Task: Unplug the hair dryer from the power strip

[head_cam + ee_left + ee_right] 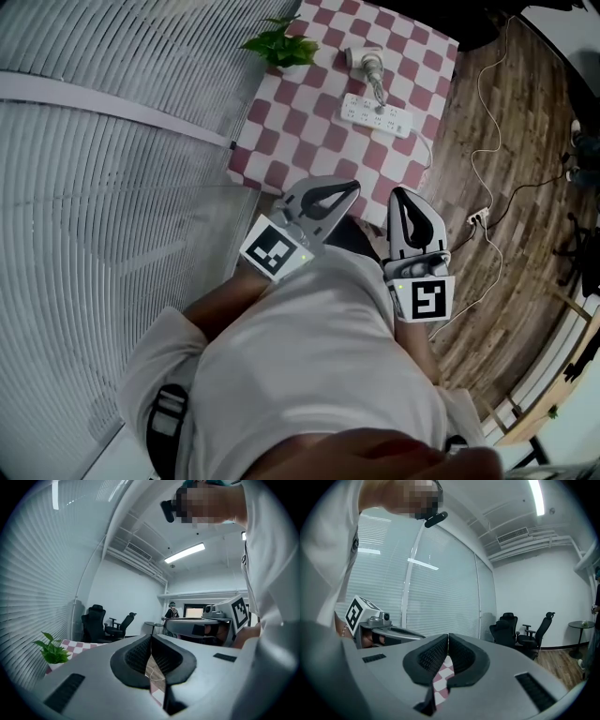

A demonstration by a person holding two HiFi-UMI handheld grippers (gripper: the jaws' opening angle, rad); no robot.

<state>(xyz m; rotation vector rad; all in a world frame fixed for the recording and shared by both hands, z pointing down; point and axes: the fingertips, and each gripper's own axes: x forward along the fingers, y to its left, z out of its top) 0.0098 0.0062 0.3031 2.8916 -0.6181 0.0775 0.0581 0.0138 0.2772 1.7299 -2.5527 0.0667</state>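
Closest to the person, the left tongs (349,188) and the right tongs (399,194) are both held in front of the white shirt. Each pair is pressed tight together with nothing in it. That is the first thing that could go wrong. If the tongs stay clenched when they get there, they will only bump the plug and not grab it. They are also well away from the job, so the person has to go closer. Off to the right, a small white plug block (478,218) lies on the wood floor (525,141), and a foot could catch on it. Next comes the surface (291,141) with its pink and white squares. If that is a loose cloth, a hard tug could drag it along with everything on it. Farther on lies the power strip (375,114). If nothing holds it down, I think it will lift or slide when the plug is pulled. Just past it lies the hair dryer (364,62). Its plug looks to be in the power strip, but it is too small to be sure. Pulling the wire and not the plug could hurt the wire, or yank the hair dryer across the surface. Farthest away, the plant (281,45) in the corner could get knocked over.
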